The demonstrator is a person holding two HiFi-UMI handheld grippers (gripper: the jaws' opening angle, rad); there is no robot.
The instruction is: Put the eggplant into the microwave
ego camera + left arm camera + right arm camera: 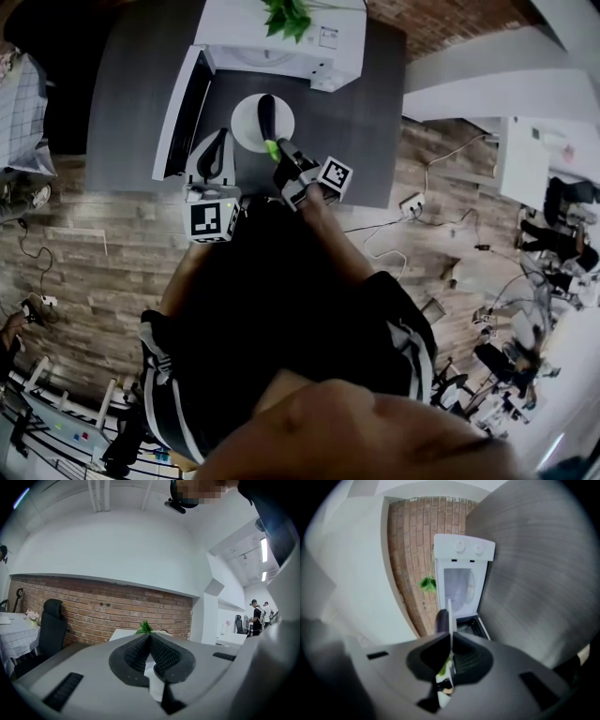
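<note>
Head cam steep down; cam on R tongs (450,637) faces microwave (464,555); shared.

Your eggplant (266,114) shows a smooth, dark skin on a smooth white plate (243,127). The table (366,112) under them is matt grey with a faint brushed grain. At twelve o'clock, the microwave (253,37) has a smooth white casing. The floor (103,244) is planked wood and the brick wall (93,613) is rough. Your left gripper (149,635) has ribbed, matt black pads (164,656).
</note>
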